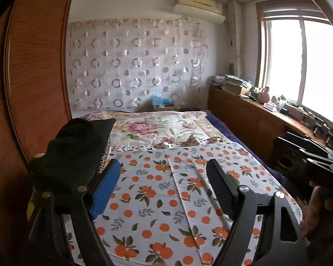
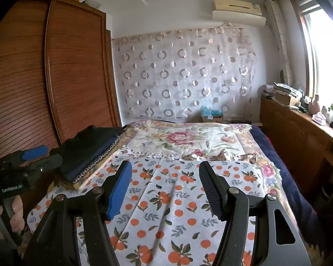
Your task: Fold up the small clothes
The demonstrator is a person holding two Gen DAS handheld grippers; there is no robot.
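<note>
A stack of dark folded clothes [image 1: 77, 150] [image 2: 91, 148] lies at the bed's left edge, on a mat with a beaded rim. A white cloth printed with oranges [image 1: 166, 199] [image 2: 166, 201] is spread flat over the near part of the bed. My left gripper [image 1: 163, 164] hovers above this cloth, just right of the dark stack, open with nothing between its pads. My right gripper [image 2: 165, 164] is also above the cloth, open and empty. In the right wrist view the left gripper [image 2: 52, 154] sits beside the stack, held by a hand [image 2: 13, 210].
A floral quilt [image 1: 157, 128] covers the far half of the bed. A wooden wardrobe [image 2: 55, 77] stands close on the left. A long wooden cabinet [image 1: 244, 110] with clutter runs under the window on the right. A box with blue items [image 2: 212, 114] is by the far wall.
</note>
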